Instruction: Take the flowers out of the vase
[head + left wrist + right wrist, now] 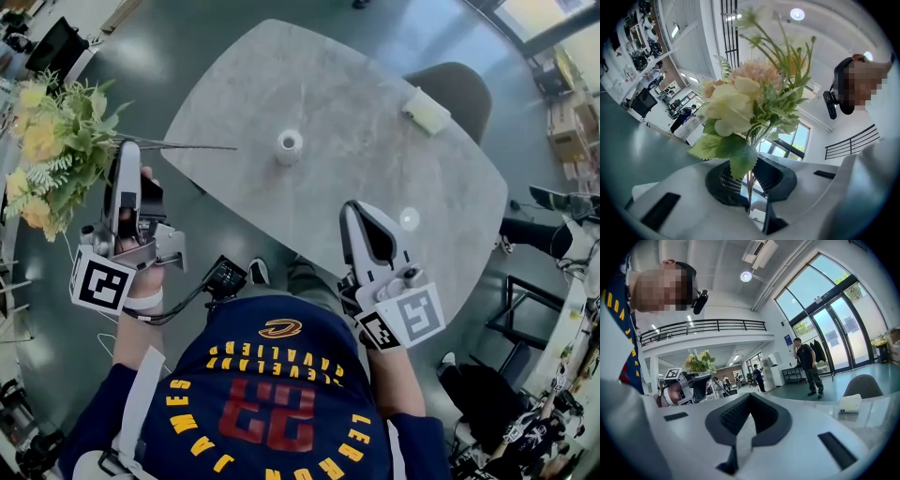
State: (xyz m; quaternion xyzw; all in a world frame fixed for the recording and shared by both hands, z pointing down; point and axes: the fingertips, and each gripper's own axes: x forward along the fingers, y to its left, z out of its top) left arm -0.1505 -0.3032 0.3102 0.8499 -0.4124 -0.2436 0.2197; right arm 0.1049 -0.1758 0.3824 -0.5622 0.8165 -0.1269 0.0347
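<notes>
A bunch of yellow and pale flowers (52, 141) with green leaves hangs in the air left of the table, clear of the vase. My left gripper (127, 155) is shut on its thin stems (192, 146), which stick out to the right toward the table. In the left gripper view the blooms (745, 98) rise just past the jaws and the stems (749, 185) are pinched between them. The small white vase (289, 145) stands upright and empty on the grey table (375, 131). My right gripper (356, 214) hovers over the table's near edge, shut with nothing in it (745, 427).
A folded white cloth (427, 111) lies at the table's far right, by a grey chair (459, 89). A small white disc (410, 218) sits near the right gripper. A person (806, 364) stands by the glass doors. Shelves and clutter line the room's right side.
</notes>
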